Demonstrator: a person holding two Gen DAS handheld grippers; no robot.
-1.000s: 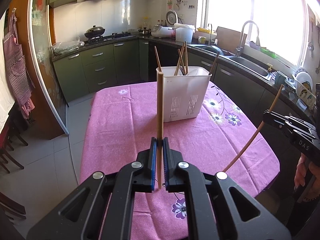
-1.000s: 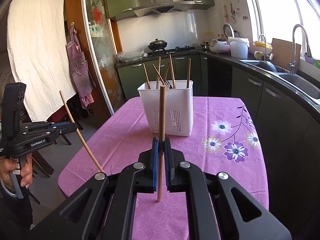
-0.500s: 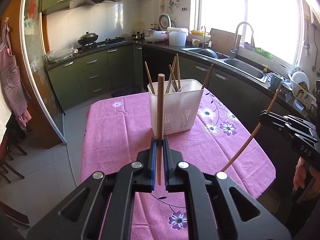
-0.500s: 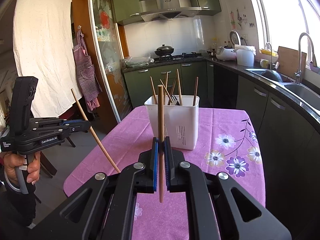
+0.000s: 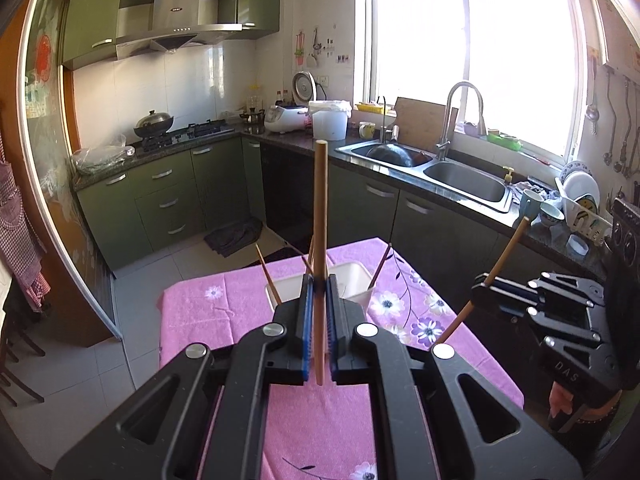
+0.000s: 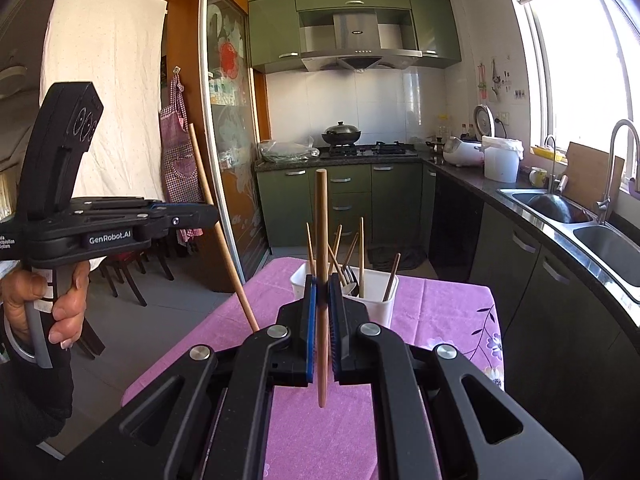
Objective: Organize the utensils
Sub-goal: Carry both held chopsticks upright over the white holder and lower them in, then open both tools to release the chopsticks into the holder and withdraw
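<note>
Two chopsticks held aloft above pink-clothed table (image 5: 208, 320) | left gripper (image 5: 318, 280) clamped on upright chopstick (image 5: 320, 208) | right gripper (image 6: 319, 284) clamped on second chopstick (image 6: 321, 220) | several chopsticks already in white holder (image 6: 376, 304) | both held ones yet unplaced

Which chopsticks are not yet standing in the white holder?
Two: the chopstick clamped in the left hand-held gripper and the chopstick in the right hand-held gripper; others stand in the white holder.

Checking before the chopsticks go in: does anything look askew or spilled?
Nothing spilled. The wooden chopsticks in the white plastic utensil holder lean at mixed angles. Each hand-held gripper, left and right, is shut on one wooden chopstick, standing roughly upright.
</note>
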